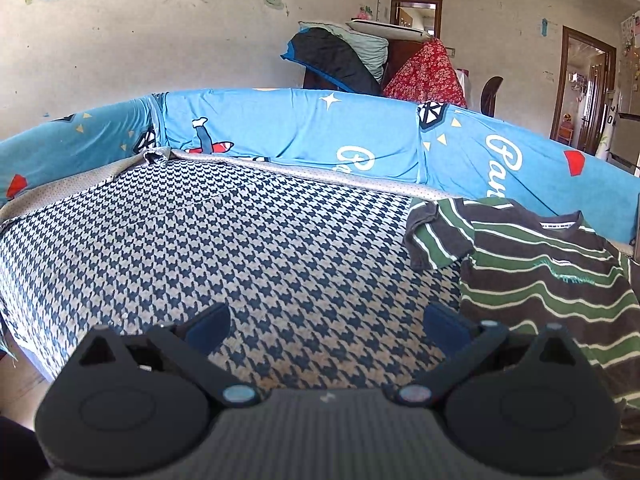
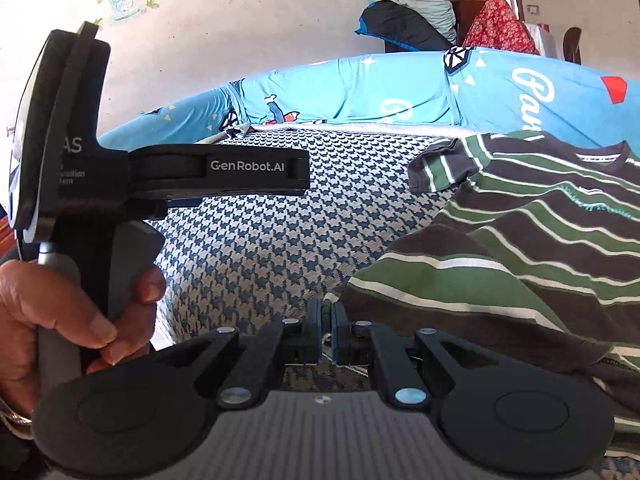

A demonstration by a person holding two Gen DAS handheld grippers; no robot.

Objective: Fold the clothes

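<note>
Right tongs (image 2: pixel 327 320) pinch the striped shirt (image 2: pixel 520 240) hem; left tongs (image 1: pixel 326 326), spread, hover beside it.

Right of the left gripper (image 1: pixel 326 326), with its black frame and blue pads, lies a T-shirt (image 1: pixel 532 276) striped brown, green and white. Beneath is a navy-and-cream houndstooth cover (image 1: pixel 240 248); beyond, a bright blue printed sheet (image 1: pixel 304 128).

Left gripper (image 1: pixel 326 324) fingers spread wide, right gripper (image 2: pixel 327 316) fingers pinched together, hand (image 2: pixel 60 312) gripping the left handle
</note>
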